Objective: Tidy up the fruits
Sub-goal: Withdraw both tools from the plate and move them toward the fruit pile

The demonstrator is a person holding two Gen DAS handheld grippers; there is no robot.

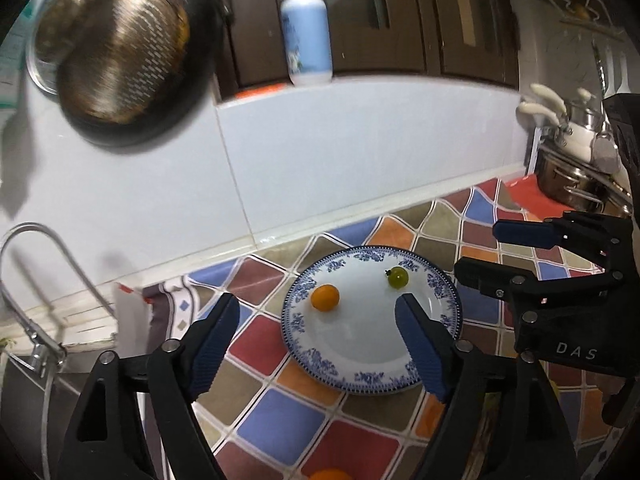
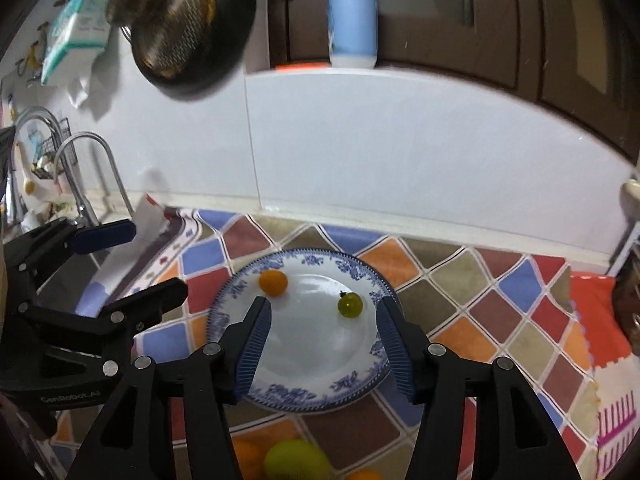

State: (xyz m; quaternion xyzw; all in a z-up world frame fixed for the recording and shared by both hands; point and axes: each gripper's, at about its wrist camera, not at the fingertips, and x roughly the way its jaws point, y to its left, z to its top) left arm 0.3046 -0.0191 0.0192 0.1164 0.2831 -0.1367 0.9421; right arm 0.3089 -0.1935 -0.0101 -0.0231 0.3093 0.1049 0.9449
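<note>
A blue-and-white plate (image 1: 360, 360) (image 2: 320, 380) lies on the coloured checked mat. On it are a small orange fruit (image 1: 325, 297) (image 2: 273, 282) and a small green fruit (image 1: 398, 277) (image 2: 351, 305), apart from each other. My left gripper (image 1: 318, 322) is open and empty, above the plate's near left side. My right gripper (image 2: 324, 320) is open and empty, above the plate's near part; it also shows in the left wrist view (image 1: 476, 252). More fruits lie at the near edge: a green one (image 2: 296, 460) and orange ones (image 2: 246, 458) (image 1: 330, 474).
A sink with a curved tap (image 1: 40, 276) (image 2: 92, 172) is at the left. A dark pan (image 1: 132, 60) (image 2: 188, 24) hangs on the tiled wall. A blue bottle (image 1: 306, 32) (image 2: 352, 16) stands on the ledge. Steel pots (image 1: 576, 176) stand at the right.
</note>
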